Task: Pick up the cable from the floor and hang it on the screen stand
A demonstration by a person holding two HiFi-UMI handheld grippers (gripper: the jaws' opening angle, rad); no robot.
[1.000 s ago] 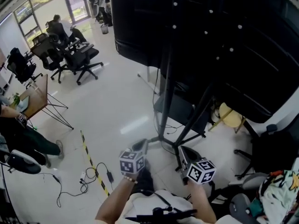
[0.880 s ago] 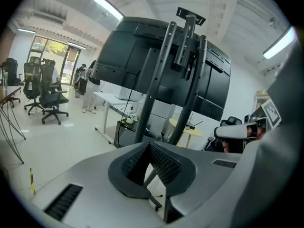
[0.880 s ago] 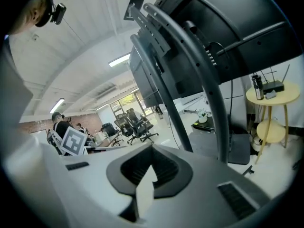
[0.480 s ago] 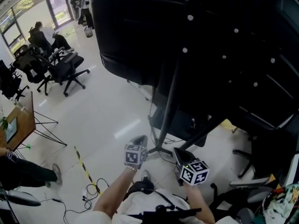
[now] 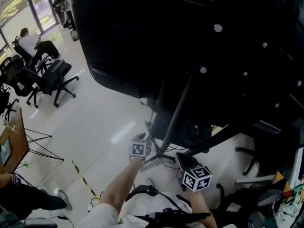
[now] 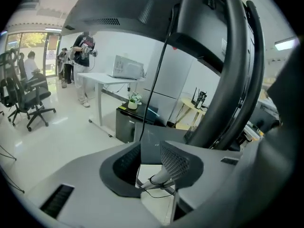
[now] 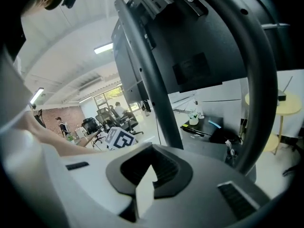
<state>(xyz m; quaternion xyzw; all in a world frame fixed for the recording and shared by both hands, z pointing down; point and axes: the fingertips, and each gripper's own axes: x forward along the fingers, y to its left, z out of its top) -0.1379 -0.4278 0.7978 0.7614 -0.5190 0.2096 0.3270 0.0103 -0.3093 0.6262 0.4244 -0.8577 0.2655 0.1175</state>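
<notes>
Much of the scene was lost to us. In the head view the black back of the screen [image 5: 142, 42] filled the upper frame as one dark mass, its right side cut off by the frame edge, and the slanted post of the screen stand [image 5: 176, 113] merged with the shadow beneath it. There the cable was too thin to find at all. The person's body was cropped at the bottom, with only the forearms showing.

The left claw view showed the cable [image 6: 160, 70] as a thin black line. It hung down from the back of the screen to just above the gap of the left claw [image 6: 151, 158]. Its lower end sank into a dark panel behind the jaws, so we could not tell where it finished. The jaws were opening and already stood spread, with neither pad pressing on the cable. Through the gap we saw a dark loop of cord [image 6: 156, 180] on the floor [image 5: 95, 113] by a pale foot of the stand. We could not tell whether it belonged to the same cable.

The right claw [image 7: 151, 167] was pressed together on nothing, held low beside the stand post.

We counted one screen, one hanging cable, two claws and two marker cubes [image 5: 138, 149]. Two black office chairs [image 5: 52, 75] stood at the far left. A strip of yellow-and-black tape [image 5: 81, 177] ran across the floor.
</notes>
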